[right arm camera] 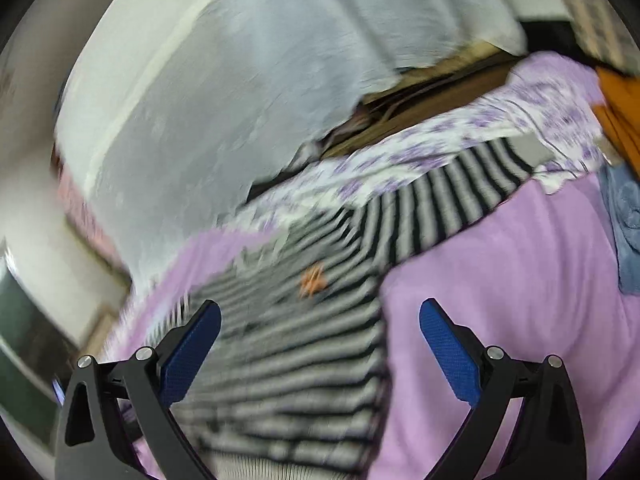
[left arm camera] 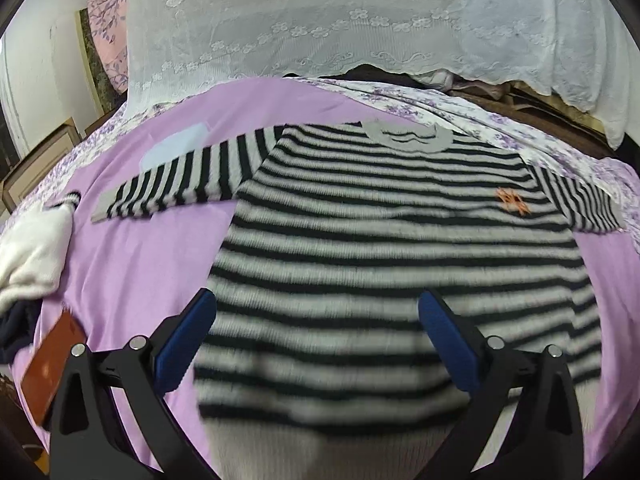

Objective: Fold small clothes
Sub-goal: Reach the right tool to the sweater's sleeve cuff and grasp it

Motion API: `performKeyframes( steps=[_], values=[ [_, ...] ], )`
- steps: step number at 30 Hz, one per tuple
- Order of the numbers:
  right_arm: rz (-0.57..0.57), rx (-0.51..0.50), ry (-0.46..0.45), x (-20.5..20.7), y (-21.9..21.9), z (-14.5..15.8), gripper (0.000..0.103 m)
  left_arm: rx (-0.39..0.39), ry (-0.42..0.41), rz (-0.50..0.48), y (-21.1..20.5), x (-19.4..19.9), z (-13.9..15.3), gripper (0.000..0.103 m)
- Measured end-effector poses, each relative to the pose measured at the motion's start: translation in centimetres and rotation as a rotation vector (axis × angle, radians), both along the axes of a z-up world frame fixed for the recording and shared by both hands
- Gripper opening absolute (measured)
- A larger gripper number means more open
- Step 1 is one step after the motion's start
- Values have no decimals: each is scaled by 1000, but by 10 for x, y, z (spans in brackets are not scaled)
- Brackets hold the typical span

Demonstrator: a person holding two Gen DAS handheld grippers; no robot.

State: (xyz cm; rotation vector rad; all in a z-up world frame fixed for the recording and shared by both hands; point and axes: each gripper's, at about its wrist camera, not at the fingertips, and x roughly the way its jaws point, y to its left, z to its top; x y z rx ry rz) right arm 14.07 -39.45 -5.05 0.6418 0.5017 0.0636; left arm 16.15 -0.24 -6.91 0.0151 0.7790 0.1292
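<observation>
A black-and-white striped sweater (left arm camera: 380, 240) with a grey collar and a small orange logo lies flat, front up, on a lilac sheet (left arm camera: 132, 272), both sleeves spread out. My left gripper (left arm camera: 316, 320) is open and empty, above the sweater's lower left part near the hem. In the right wrist view the same sweater (right arm camera: 304, 344) is blurred; its right sleeve (right arm camera: 452, 196) stretches up and right. My right gripper (right arm camera: 320, 328) is open and empty, over the sweater's right side edge.
A white garment (left arm camera: 32, 252) and a red-brown flat object (left arm camera: 52, 364) lie at the left of the bed. A white lace cover (left arm camera: 320, 16) hangs behind. An orange cloth (right arm camera: 620, 108) and a blue cloth (right arm camera: 628, 232) lie at the right.
</observation>
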Motion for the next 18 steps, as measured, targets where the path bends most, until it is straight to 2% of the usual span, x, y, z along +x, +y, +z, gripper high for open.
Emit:
performKeyframes(
  steps=[5,10,13,15,18],
  values=[
    [-86,150,4,47,-61,-7,97,13,-5,17,-7,49,9,99],
    [-112,268,83,81,-88,-41,96,27,13,68,-3,95,4,99],
    [-127,270,131,93,-93,-64,95,32,41,107,7,115,-12,99],
    [-136,279,157,101,-97,-75,90,16,78,129,17,126,-29,99],
    [-172,297,186,114,-109,-91,81,-67,178,152,34,140,-60,99]
  ],
)
